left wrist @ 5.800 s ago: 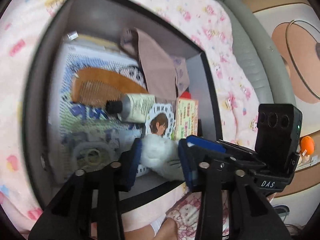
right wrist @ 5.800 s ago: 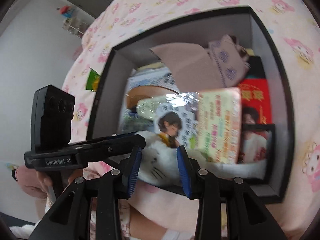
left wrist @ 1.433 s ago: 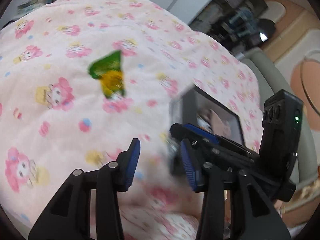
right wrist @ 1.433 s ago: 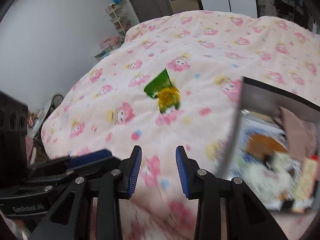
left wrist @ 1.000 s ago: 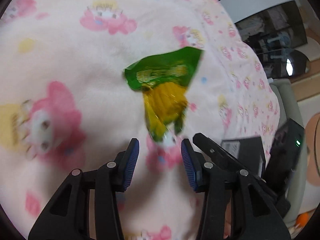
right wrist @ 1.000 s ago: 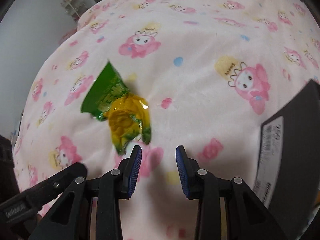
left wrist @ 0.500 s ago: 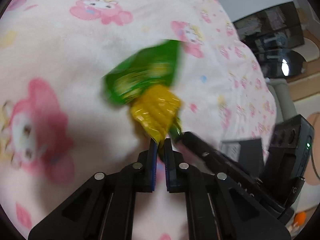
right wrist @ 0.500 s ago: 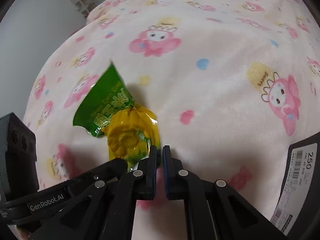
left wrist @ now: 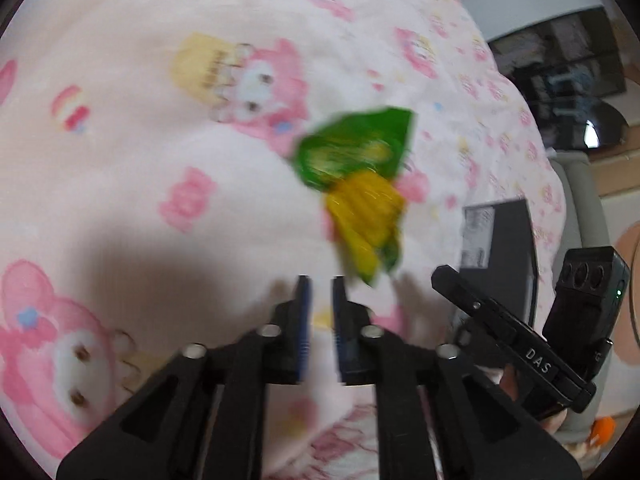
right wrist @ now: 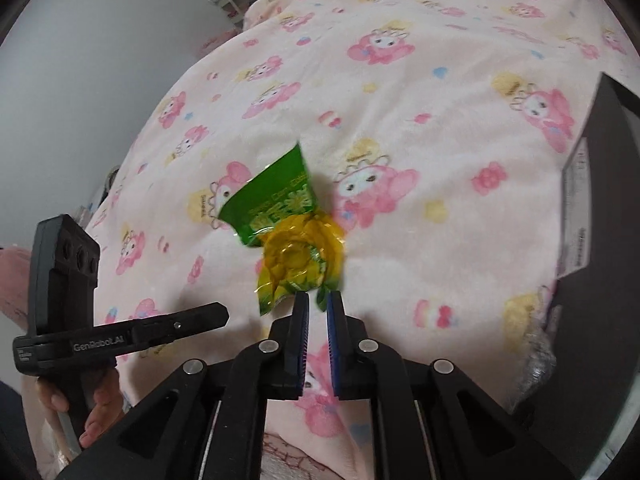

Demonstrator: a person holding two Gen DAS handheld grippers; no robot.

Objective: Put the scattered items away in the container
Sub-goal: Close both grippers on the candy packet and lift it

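The crinkled green-and-yellow foil snack packet (right wrist: 294, 240) hangs off the pink cartoon-print bed cover (right wrist: 420, 80), pinched at its lower edge by the right gripper (right wrist: 317, 308), whose fingers are all but closed on the foil. The left gripper (left wrist: 320, 300) has its fingers opening, nothing between them, the packet beside their tips. Judgement: keep the pinch firm and carry the packet over the dark grey box (right wrist: 600, 200) before release. Both grippers point steeply down.

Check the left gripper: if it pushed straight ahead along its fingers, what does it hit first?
Probably the pink cartoon-print blanket. The left gripper, jaws opening and empty, aims just left of the green-and-yellow snack packet; motion blur leaves depth unclear.
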